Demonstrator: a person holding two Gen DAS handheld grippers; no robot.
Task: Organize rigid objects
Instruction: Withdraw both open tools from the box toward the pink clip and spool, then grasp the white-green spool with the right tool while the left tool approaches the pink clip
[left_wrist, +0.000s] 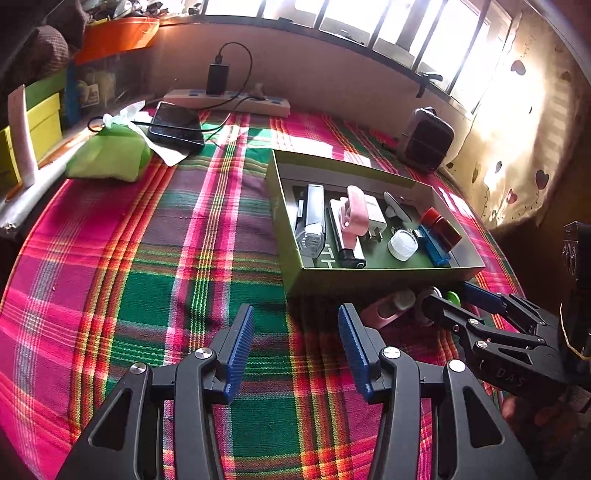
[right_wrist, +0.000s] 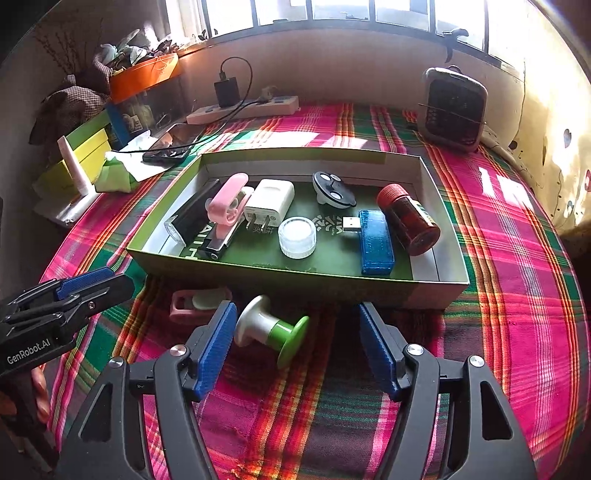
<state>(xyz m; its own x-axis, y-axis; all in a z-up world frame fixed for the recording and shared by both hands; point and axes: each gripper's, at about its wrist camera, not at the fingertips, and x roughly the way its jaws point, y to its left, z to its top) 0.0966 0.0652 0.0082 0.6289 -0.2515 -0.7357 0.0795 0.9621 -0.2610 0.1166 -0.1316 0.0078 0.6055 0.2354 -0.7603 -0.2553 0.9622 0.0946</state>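
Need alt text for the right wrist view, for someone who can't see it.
The open right gripper hovers over a white-and-green spool lying on the plaid cloth, just in front of a green box holding small objects. A pink item lies left of the spool, and the left gripper enters at the left edge.

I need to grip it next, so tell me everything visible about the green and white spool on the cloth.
The spool looks like smooth plastic: a white flared end, a green flared end, a narrow waist between. It lies on its side on the plaid cloth, in front of the green box, between the open right gripper fingers, nearer the left one.
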